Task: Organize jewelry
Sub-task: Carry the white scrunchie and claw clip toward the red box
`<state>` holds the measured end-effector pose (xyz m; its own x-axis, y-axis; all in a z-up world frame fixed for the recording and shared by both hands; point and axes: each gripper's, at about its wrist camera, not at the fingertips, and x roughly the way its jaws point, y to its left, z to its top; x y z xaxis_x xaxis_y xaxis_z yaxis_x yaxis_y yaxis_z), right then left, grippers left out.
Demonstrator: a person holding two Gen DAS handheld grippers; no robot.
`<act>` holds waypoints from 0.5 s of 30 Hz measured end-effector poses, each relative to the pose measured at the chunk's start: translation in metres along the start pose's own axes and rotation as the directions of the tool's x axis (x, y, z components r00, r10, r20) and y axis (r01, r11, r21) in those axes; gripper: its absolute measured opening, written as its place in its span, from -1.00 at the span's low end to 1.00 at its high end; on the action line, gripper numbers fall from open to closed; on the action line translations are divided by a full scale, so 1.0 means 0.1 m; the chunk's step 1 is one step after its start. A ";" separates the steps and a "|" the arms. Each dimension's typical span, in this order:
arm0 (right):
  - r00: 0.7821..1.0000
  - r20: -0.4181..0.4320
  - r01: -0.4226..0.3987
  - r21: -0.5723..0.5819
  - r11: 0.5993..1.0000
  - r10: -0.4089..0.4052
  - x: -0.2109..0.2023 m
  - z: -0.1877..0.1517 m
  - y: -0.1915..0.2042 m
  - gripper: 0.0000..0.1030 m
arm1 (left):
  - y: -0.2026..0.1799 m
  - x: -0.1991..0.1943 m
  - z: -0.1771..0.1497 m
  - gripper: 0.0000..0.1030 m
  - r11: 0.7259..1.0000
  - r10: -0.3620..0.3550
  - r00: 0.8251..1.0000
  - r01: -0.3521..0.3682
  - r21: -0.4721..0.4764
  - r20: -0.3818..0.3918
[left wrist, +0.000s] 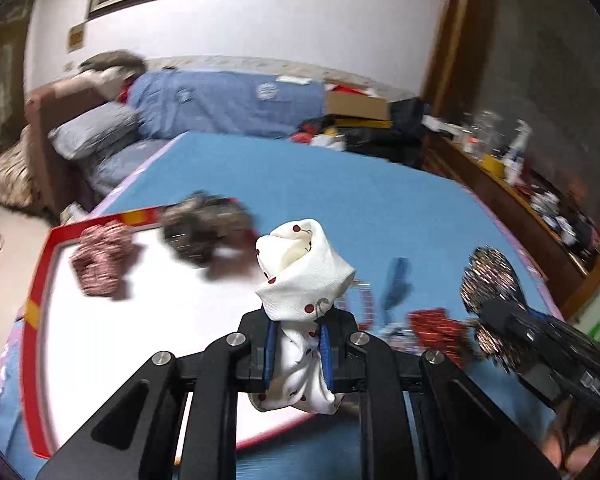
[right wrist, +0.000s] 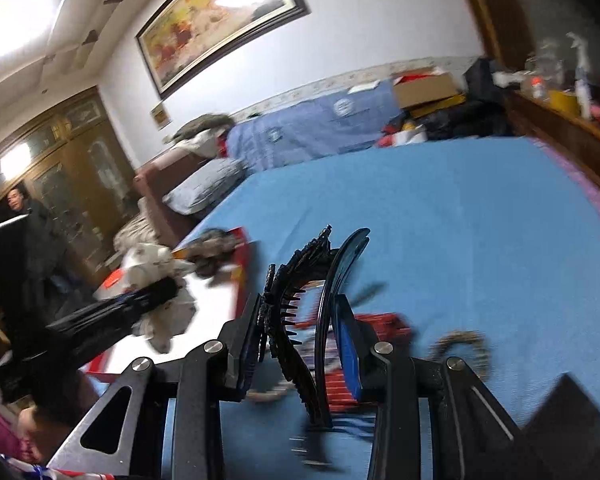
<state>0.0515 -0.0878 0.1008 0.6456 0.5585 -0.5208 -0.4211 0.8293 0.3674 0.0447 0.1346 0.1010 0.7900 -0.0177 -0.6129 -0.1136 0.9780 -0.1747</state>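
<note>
Looking down my left tongs (left wrist: 298,354), I see them clenched on a white scrunchie with red cherries (left wrist: 304,276); the fabric bulges out above the blue pads and hangs below them, lifted over the near edge of a red-rimmed white tray (left wrist: 46,260). The tray lies on a blue bed cover (left wrist: 320,188). On its white floor sit a red-and-white patterned scrunchie (left wrist: 102,260) near the left rim and a dark brownish scrunchie (left wrist: 204,232) at the far rim, apart from each other; both are blurred.

My right tongs (right wrist: 300,340) are grasping a black hair clip with comb teeth (right wrist: 296,292), which stands upright between the pads, one curved arm against the right blue pad. From the left camera the same clip shows glittery and dark at the tip of the right tongs (left wrist: 496,312), off to the right of the tray.

On the bed cover just past the tray's right side lies a small heap: a red ridged piece (left wrist: 436,330), a blue clip (left wrist: 396,284) and some striped bits too smeared to name. A glittery hoop (right wrist: 464,344) lies on the cover right of the heap, in the right camera.
</note>
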 end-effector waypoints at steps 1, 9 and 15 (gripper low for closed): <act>1.000 -0.017 -0.018 -0.002 1.000 0.018 0.07 0.01 0.08 -0.26 | 0.07 0.02 0.01 -0.68 1.000 0.016 1.000 -0.016 -0.009 -0.003; 0.987 -0.135 -0.085 -0.016 0.996 0.082 0.75 0.11 0.63 -0.25 | 0.79 0.19 0.06 -0.67 0.980 0.151 0.986 -0.159 -0.124 -0.067; 0.972 -0.220 -0.090 -0.011 0.996 0.085 1.30 0.16 0.84 -0.25 | 1.03 0.29 0.06 -0.67 0.965 0.170 0.979 -0.189 -0.183 -0.114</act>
<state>0.1099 0.0542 0.0764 0.4517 0.6174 -0.6440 -0.4846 0.7759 0.4040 0.0593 0.2364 0.0698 0.6854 0.1258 -0.7172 -0.3696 0.9088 -0.1938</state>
